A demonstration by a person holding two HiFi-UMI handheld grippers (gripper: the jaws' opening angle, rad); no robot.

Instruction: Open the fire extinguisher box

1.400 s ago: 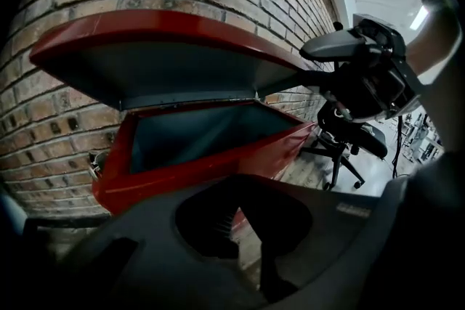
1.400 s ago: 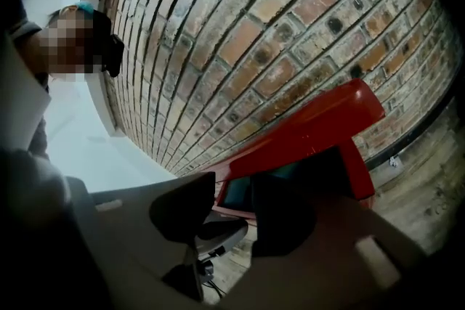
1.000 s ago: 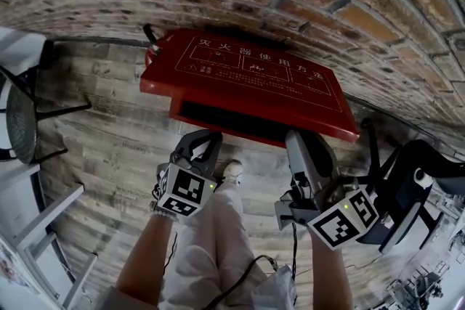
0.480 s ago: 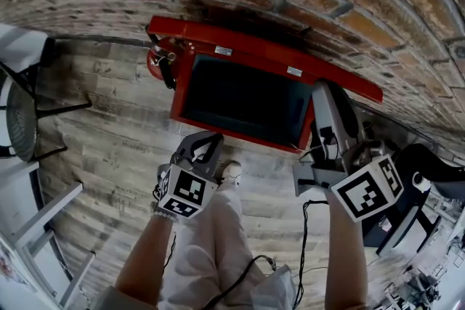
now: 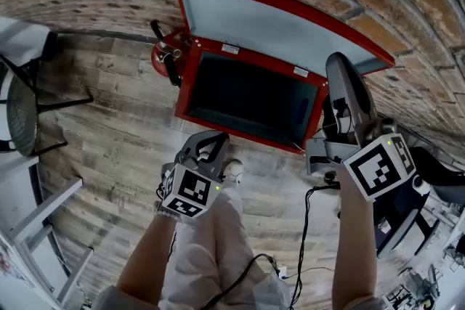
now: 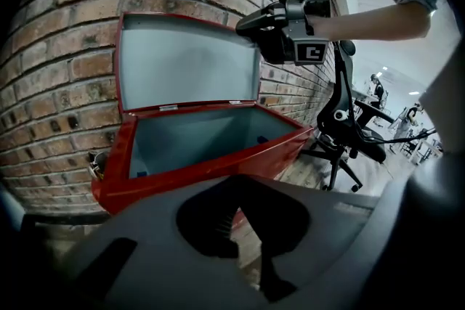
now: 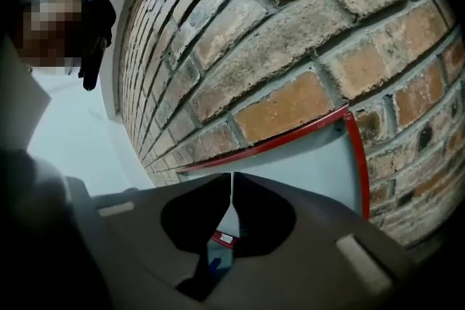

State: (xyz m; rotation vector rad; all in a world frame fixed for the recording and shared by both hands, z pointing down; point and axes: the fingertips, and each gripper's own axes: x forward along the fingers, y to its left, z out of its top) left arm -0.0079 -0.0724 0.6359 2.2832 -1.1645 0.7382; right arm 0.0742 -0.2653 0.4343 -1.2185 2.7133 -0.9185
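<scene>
The red fire extinguisher box (image 5: 187, 94) stands on the floor against the brick wall with its dark inside showing. Its lid (image 5: 283, 25) is swung up and leans on the wall, grey underside (image 6: 189, 62) facing out. My right gripper (image 5: 336, 63) is at the lid's upper right corner (image 6: 254, 40). Its jaws are closing, the tips nearly touch, and nothing is between them (image 7: 231, 176). My left gripper (image 5: 216, 137) hangs shut and empty in front of the box's front wall (image 6: 203, 165).
A fire extinguisher (image 5: 166, 58) stands at the box's left end. A black office chair (image 5: 407, 189) is close on the right, another chair (image 5: 18, 112) on the left. A cable (image 5: 305, 229) trails over the plank floor by the person's legs.
The lid swung from flat on the box to upright against the wall. My right gripper rose with it towards the wall. The left gripper stayed put.
</scene>
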